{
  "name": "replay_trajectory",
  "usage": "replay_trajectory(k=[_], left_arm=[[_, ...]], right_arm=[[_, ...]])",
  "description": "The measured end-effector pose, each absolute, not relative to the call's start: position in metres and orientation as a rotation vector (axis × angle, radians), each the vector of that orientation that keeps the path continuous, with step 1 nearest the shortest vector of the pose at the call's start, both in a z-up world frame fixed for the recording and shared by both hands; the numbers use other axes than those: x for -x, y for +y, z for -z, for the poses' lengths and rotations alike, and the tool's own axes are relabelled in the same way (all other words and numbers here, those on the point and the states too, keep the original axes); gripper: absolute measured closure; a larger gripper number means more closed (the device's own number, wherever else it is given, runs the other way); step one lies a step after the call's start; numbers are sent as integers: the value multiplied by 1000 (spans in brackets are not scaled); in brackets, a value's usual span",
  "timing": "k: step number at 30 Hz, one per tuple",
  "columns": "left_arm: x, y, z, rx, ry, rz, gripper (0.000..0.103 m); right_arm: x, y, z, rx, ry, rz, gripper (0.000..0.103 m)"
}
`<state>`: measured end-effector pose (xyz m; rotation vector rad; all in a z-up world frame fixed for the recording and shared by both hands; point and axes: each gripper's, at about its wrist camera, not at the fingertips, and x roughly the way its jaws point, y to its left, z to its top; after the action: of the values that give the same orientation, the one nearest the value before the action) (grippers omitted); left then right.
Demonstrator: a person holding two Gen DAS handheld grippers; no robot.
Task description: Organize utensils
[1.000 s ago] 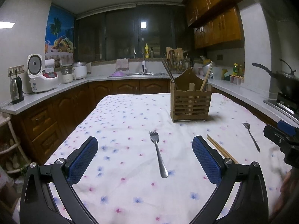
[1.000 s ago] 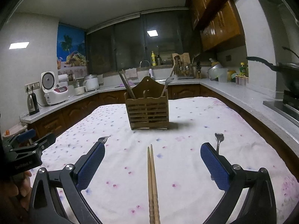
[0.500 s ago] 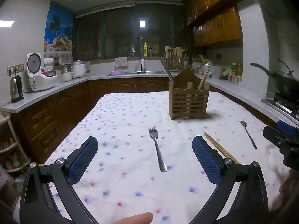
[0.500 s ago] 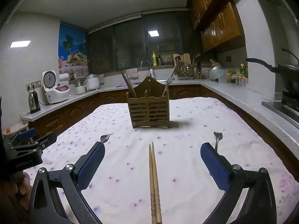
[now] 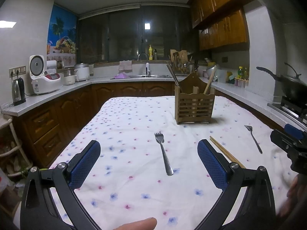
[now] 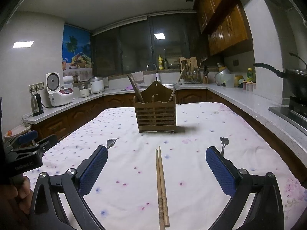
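Note:
A wooden slatted utensil holder (image 5: 194,106) (image 6: 155,115) stands upright mid-table with chopsticks and a spoon in it. A steel fork (image 5: 163,152) lies ahead of my open, empty left gripper (image 5: 148,163). A pair of wooden chopsticks (image 6: 161,187) (image 5: 226,152) lies between the fingers of my open, empty right gripper (image 6: 156,169). A second fork (image 6: 223,144) (image 5: 253,139) lies to the right. In the right wrist view the first fork's head (image 6: 111,142) peeks past the left fingertip.
The table wears a white flowered cloth (image 5: 130,126). Counters run around the room with a rice cooker (image 5: 41,77), a kettle (image 5: 18,92), a sink (image 5: 149,75) and a wok (image 5: 287,85) on the stove at right.
Both grippers have drawn back and risen slightly, so the holder and utensils sit a little farther off. A fingertip has come into the bottom of the left wrist view.

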<state>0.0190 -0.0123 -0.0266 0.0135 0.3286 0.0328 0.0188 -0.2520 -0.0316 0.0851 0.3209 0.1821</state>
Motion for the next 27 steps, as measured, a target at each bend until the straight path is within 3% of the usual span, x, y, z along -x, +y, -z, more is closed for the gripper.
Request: replay_trajectory(k=[27], left_arm=[[-19, -13, 31, -29, 371, -34, 0]], right_arm=[[-19, -251, 33, -76, 345, -176, 0]])
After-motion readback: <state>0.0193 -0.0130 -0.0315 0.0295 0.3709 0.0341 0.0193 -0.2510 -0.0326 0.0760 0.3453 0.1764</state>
